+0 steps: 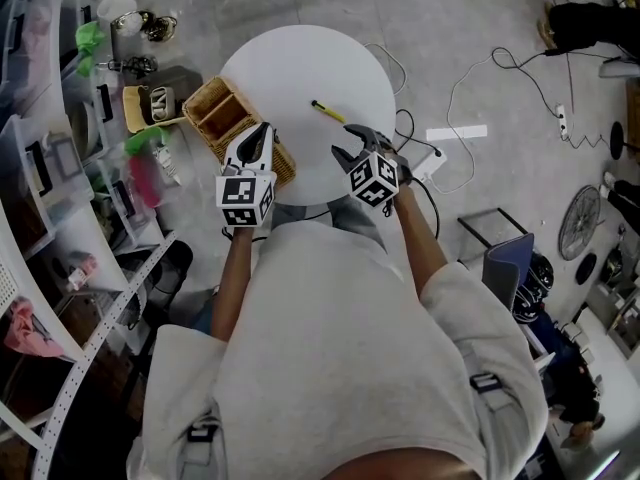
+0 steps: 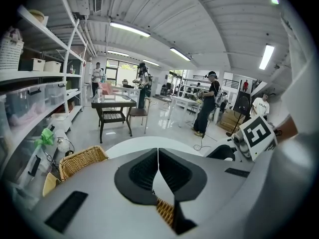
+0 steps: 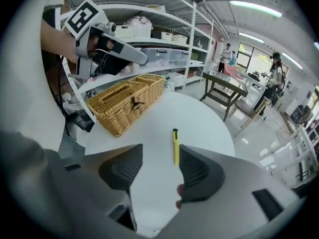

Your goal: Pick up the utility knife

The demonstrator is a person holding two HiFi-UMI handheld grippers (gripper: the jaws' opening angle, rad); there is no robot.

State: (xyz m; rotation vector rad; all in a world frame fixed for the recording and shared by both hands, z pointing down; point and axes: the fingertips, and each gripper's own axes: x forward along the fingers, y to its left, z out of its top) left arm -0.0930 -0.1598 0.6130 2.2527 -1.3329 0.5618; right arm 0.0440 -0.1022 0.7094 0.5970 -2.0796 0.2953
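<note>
Utility knife (image 3: 175, 146) lies flat on white table (image 3: 207, 121), apart from wicker basket (image 3: 127, 103). Right gripper (image 3: 158, 159) jaws apart, empty, knife just ahead. Lower, straddle yellow handle mid-length, pads flat, then close. Left gripper (image 2: 158, 169) closed, empty, over basket.

A round white table (image 1: 330, 63) sits at twelve o'clock in the head view. A wicker basket (image 1: 222, 116) rests at the table's nine o'clock edge. Shelving (image 1: 60, 268) with clear bins stands at nine o'clock, and cables (image 1: 450, 103) trail across the grey floor at three o'clock.
</note>
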